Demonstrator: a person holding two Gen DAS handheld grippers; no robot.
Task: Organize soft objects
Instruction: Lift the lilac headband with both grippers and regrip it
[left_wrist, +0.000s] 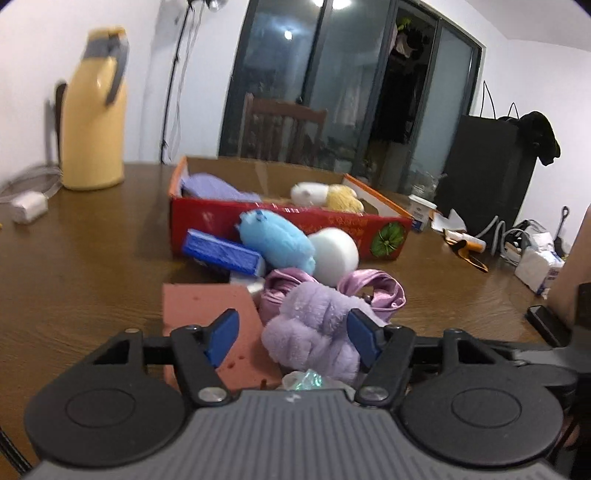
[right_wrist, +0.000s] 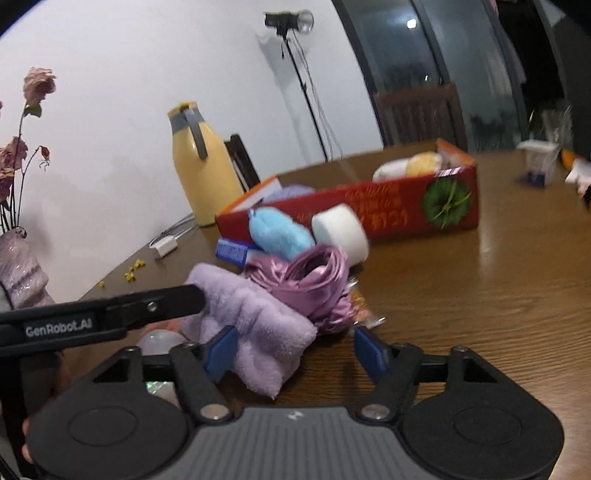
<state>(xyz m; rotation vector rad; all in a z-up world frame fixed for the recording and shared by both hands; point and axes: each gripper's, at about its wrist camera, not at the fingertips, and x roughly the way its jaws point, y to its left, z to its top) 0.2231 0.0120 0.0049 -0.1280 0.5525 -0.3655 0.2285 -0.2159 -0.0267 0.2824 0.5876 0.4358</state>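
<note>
A fluffy lilac plush cloth (left_wrist: 314, 332) (right_wrist: 255, 317) lies on the wooden table in a pile with a shiny purple satin fabric (left_wrist: 373, 288) (right_wrist: 314, 280), a light blue plush toy (left_wrist: 277, 240) (right_wrist: 277, 232), a white foam cylinder (left_wrist: 334, 254) (right_wrist: 341, 230) and a blue sponge (left_wrist: 221, 251) (right_wrist: 231, 251). My left gripper (left_wrist: 293, 338) is open, its jaws on either side of the lilac plush. My right gripper (right_wrist: 295, 354) is open just beside the plush's right end. A red cardboard box (left_wrist: 288, 221) (right_wrist: 388, 210) behind the pile holds a purple cloth and white and yellow plush toys (left_wrist: 325, 195).
A pink-brown foam block (left_wrist: 210, 306) lies left of the plush. A yellow thermos jug (left_wrist: 94, 118) (right_wrist: 203, 166) and a white charger (left_wrist: 29, 206) stand at the far left. Scissors (left_wrist: 465, 251), tissue packs (left_wrist: 535, 266) and cables lie at the right. A vase of dried flowers (right_wrist: 18, 266) stands at the left.
</note>
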